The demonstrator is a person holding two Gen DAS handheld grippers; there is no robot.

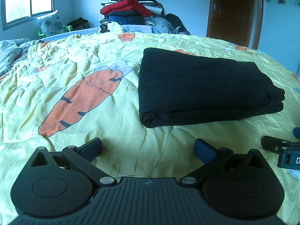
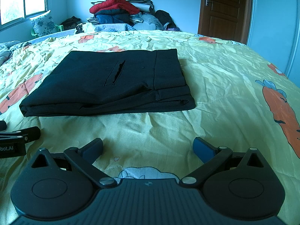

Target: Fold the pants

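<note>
Black pants (image 1: pixel 204 88) lie on the yellow carrot-print bedspread (image 1: pixel 75 75), already folded into a compact stacked rectangle. From the left gripper (image 1: pixel 148 148) they sit ahead and a little right, apart from the fingertips. From the right gripper (image 2: pixel 148 148) they sit ahead and to the left, also apart.

Left gripper: jaws spread wide, nothing between them, low over the spread. Right gripper: the same, wide apart and empty. Each shows at the edge of the other's view, side by side, near one another.

Right wrist view: waistband end faces right, a pocket slit gapes on the top layer, and the layers at the near right corner are slightly stepped, not flush.

Judgement: folding looks essentially complete; what remains is tidying. To do it well, approach low with jaws apart, nudge the stepped near corner square and press the top layer flat to shut the pocket slit. Avoid pinching a single layer, which would drag the stack open.

Clothes pile (image 2: pixel 121 9) beyond the bed, well apart.
</note>
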